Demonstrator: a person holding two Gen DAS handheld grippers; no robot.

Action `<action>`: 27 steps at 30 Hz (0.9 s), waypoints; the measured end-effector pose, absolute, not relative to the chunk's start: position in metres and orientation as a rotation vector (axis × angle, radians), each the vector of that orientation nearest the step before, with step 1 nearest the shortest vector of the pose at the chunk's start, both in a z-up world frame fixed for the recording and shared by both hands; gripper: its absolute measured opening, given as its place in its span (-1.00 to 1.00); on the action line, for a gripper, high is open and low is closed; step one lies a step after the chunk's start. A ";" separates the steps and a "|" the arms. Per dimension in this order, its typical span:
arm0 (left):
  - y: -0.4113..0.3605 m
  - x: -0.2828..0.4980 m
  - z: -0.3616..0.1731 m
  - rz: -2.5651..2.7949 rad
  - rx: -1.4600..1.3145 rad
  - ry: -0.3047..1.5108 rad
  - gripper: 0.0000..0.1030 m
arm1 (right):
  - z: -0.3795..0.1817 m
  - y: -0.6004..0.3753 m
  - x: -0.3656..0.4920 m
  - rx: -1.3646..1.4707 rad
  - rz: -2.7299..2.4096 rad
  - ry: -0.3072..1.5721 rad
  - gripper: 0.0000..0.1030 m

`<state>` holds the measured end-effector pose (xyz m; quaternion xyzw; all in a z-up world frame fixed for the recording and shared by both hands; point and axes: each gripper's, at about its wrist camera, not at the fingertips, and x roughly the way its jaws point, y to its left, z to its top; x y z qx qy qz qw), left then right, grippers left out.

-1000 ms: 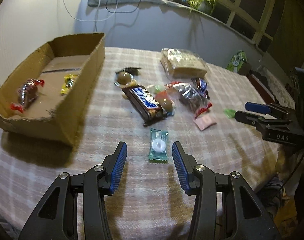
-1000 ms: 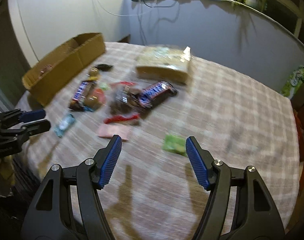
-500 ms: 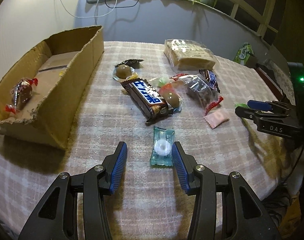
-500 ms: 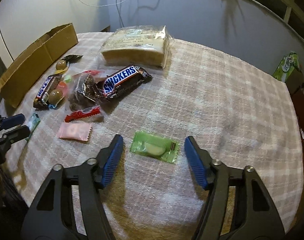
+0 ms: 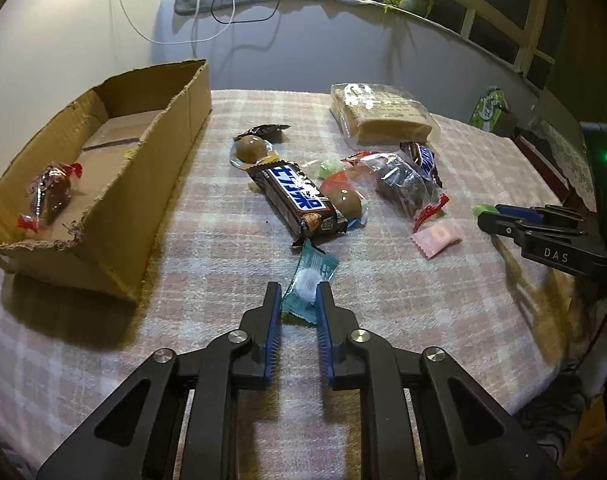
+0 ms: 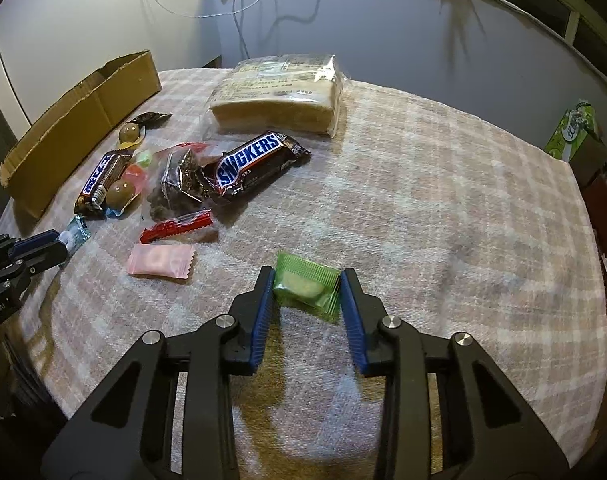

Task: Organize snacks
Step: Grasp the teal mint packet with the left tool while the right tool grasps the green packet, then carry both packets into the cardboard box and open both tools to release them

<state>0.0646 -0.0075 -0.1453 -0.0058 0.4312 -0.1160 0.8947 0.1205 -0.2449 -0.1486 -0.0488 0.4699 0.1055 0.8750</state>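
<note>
My left gripper (image 5: 299, 294) is shut on a teal-wrapped white candy (image 5: 308, 280) lying on the checked tablecloth; it also shows in the right wrist view (image 6: 73, 236). My right gripper (image 6: 306, 280) has closed around a green-wrapped candy (image 6: 308, 286), its pads touching the wrapper's two ends. A cardboard box (image 5: 151, 148) at the left holds a red-twisted dark candy (image 5: 49, 194). A pile of snacks lies mid-table: two Snickers bars (image 5: 299, 200) (image 6: 251, 164), foil chocolate balls (image 5: 250, 148), a dark clear-wrapped sweet (image 6: 175, 184).
A pink-wrapped candy (image 6: 161, 261) and a red wrapper (image 6: 177, 226) lie between the grippers. A wrapped cake block (image 6: 279, 94) sits at the back. A green carton (image 6: 571, 130) stands beyond the table's right edge. A wall with cables runs behind.
Both grippers moved forward and closed: the left one onto the teal candy, the right one around the green candy. Both were wide open half a second ago.
</note>
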 end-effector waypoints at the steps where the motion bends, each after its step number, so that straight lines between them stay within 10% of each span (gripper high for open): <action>1: -0.008 0.064 -0.145 -0.241 -0.012 0.893 -0.72 | -0.148 -0.245 0.120 -0.095 0.219 0.980 -0.34; 9: -0.014 0.066 -0.143 -0.283 0.038 0.896 -0.67 | -0.148 -0.248 0.118 -0.086 0.220 0.975 -0.35; 12: -0.019 0.067 -0.145 -0.296 0.070 0.900 -0.32 | -0.148 -0.249 0.119 -0.079 0.221 0.975 -0.35; 27: -0.021 0.064 -0.139 -0.290 0.121 0.854 -0.62 | -0.142 -0.251 0.114 -0.053 0.223 0.961 -0.35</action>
